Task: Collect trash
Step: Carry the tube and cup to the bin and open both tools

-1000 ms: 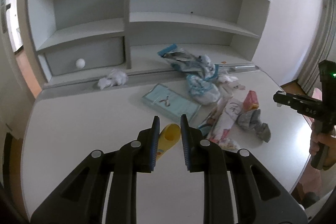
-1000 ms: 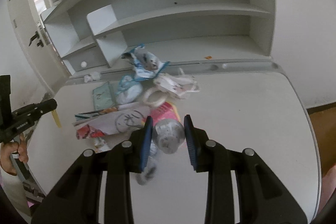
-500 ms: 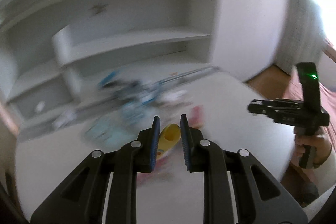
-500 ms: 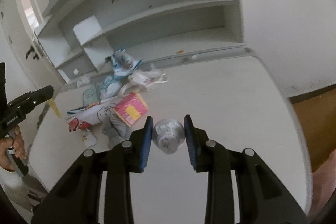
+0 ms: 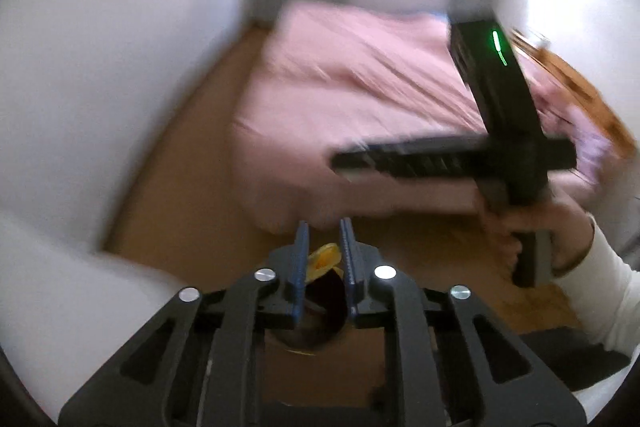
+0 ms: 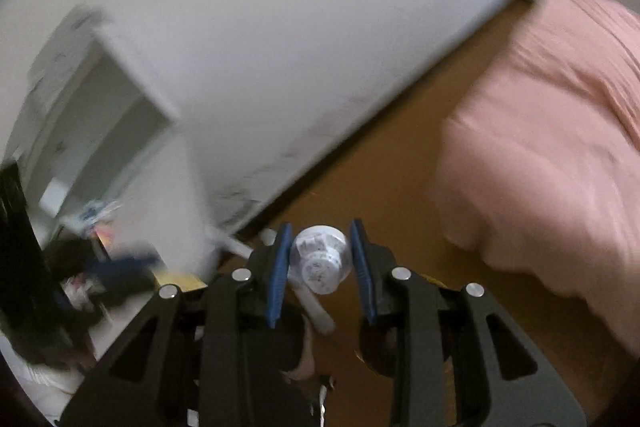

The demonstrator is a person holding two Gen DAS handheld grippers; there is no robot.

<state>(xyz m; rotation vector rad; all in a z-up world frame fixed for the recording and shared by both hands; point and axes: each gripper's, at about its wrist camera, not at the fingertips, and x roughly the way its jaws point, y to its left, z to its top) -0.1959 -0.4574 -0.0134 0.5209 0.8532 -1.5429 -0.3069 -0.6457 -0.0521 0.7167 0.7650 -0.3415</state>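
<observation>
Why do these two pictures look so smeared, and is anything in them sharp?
Left wrist view: bed and floor streaked by motion blur, window glare blown out at top; only the left gripper and its yellow scrap look crisp. Right wrist view: wall and desk smeared, fisheye bending edges; right gripper and white cup sharp.

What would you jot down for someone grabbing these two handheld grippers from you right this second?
Left gripper: shut on a yellow scrap.
Right gripper: shut on a small white plastic bottle.
Both are off the desk, above wooden floor beside the pink bed.
More litter lies on the desk, blurred, at the right view's left edge.
No bin is in view.
Left to do: drop both pieces, then return for the rest.
</observation>
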